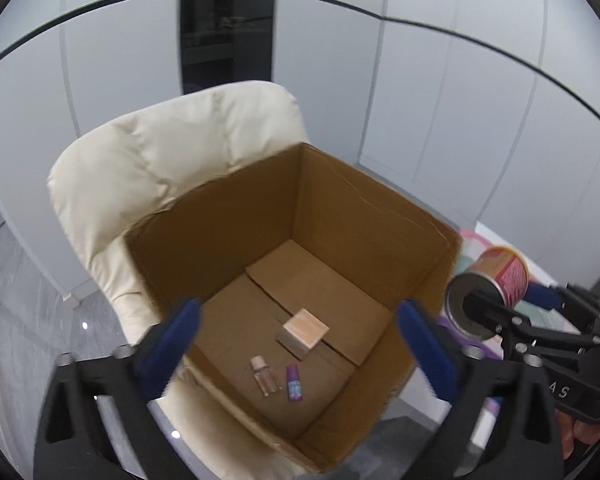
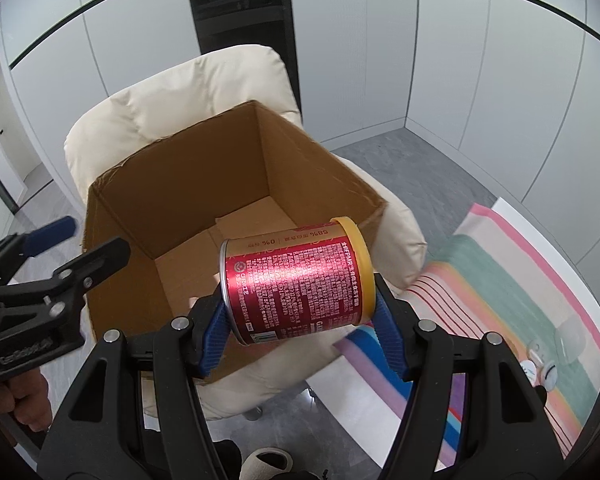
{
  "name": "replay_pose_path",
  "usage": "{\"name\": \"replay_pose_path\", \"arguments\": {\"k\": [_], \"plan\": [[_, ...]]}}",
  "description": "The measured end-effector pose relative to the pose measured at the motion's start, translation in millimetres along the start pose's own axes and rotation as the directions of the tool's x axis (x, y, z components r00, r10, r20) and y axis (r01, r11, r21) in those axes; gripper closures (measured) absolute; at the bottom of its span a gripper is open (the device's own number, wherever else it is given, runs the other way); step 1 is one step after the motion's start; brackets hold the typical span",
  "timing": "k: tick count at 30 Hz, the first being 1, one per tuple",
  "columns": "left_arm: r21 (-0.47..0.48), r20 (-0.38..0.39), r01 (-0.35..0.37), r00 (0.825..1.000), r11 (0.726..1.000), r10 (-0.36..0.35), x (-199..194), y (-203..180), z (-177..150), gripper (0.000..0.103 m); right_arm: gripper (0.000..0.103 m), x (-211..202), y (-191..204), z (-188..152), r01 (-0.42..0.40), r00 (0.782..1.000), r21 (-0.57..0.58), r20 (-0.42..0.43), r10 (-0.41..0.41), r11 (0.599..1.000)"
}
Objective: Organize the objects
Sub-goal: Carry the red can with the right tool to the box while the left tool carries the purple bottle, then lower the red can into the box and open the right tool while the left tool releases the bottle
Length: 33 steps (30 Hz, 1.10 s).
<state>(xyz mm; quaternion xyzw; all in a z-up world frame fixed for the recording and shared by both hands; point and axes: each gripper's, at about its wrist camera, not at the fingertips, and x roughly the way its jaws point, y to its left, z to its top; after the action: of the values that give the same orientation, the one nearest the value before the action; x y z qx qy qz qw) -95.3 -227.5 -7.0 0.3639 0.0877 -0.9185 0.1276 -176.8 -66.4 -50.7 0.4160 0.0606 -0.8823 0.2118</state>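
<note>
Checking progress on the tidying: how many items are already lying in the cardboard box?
3. A small wooden block mid-floor of the box, a clear little bottle nearer the camera, a purple tube beside it. The near wall may hide more.

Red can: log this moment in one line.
left gripper: open, empty | right gripper: shut on red can | cardboard box: three items inside

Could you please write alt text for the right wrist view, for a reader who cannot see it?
The right gripper clamps a red can with a yellow lid, held on its side above an open cardboard box on a cream armchair. The left gripper is open at the left edge.
</note>
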Motion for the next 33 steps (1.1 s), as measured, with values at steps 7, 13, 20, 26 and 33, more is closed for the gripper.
{"name": "replay_pose_path", "arguments": {"k": [7, 13, 20, 26, 33], "plan": [[-0.012, -0.006, -0.083, 0.997, 0.996, 0.083, 0.2, 26.3, -3.1, 0.0, 0.037, 8.7, 24.7, 6.3, -0.021, 1.0, -0.036, -0.008, 0.021, 0.999], [-0.045, -0.022, -0.11, 0.994, 0.993, 0.109, -2.3, 49.4, -7.0, 0.0, 0.037, 17.8, 46.6, 11.2, -0.04, 0.999, -0.059, -0.014, 0.039, 0.997], [-0.05, -0.026, -0.127, 0.992, 0.991, 0.126, -5.4, 66.0, -11.7, 0.0, 0.037, 32.7, 65.9, 16.3, -0.056, 0.998, -0.081, -0.027, 0.054, 0.995], [-0.048, -0.027, -0.142, 0.99, 0.989, 0.141, -6.2, 72.6, -15.5, 0.0, 0.037, 38.1, 75.4, 20.2, -0.066, 0.998, -0.081, -0.027, 0.064, 0.995], [-0.038, -0.034, -0.135, 0.99, 0.99, 0.134, -3.2, 67.8, -17.9, 0.0, 0.013, 33.7, 69.1, 23.3, -0.044, 0.999, -0.057, 0.0, 0.045, 0.997]]}}
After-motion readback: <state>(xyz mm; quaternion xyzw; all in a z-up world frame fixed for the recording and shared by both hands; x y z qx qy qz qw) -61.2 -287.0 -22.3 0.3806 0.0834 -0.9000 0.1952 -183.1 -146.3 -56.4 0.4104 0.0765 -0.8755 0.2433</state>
